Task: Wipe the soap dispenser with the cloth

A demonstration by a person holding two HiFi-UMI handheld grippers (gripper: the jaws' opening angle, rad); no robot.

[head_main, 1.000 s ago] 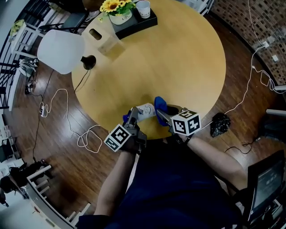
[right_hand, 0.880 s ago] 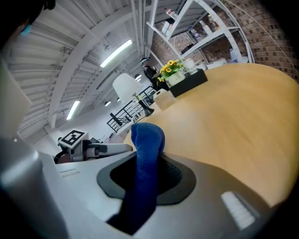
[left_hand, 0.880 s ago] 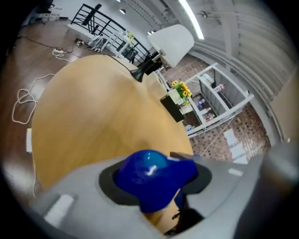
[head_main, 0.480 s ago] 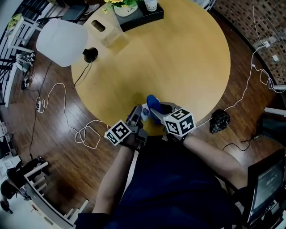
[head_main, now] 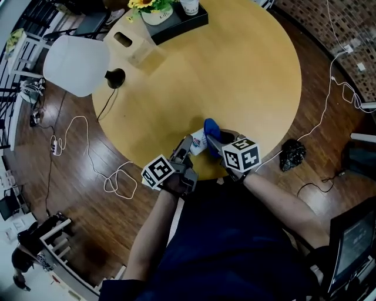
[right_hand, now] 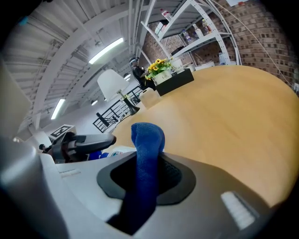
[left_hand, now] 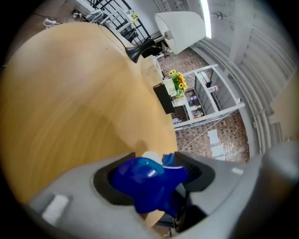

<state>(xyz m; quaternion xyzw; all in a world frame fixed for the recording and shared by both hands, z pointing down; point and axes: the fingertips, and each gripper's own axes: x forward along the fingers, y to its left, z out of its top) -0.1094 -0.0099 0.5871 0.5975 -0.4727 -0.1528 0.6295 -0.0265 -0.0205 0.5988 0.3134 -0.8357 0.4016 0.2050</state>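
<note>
On the dark wood floor (head_main: 70,194) a big round worktop (head_main: 247,70) is seen. White cables (head_main: 117,183) are spread on the floor beside it. At the far left edge of the worktop a lamp (head_main: 76,64) with a wide white shade is found. At the far edge a black tray (head_main: 182,24) is set, and a pot of yellow flowers (head_main: 154,9) and a white cup (head_main: 189,6) are kept on it. Just beside the tray a light wooden box (head_main: 131,48) is placed.

Close to the near edge of the worktop, both tools are held side by side.

The left hand-held gripper (left_hand: 153,176) is pointed at the soap dispenser (head_main: 198,143). Its jaws have just been opened wider. The blue top (left_hand: 138,177) of the dispenser is caught between them and looks to be touched by the pad on each side.

The right hand-held gripper (right_hand: 149,179) is closed on the cloth (right_hand: 147,140). The blue cloth is pinched between the two pads, and a rounded fold of it is pushed up past the jaws.

The soap dispenser is found at the near edge of the worktop, between the two tools. Its white body is seen from above, just beside the cloth. Whether it is upright or tipped cannot be told.
</note>
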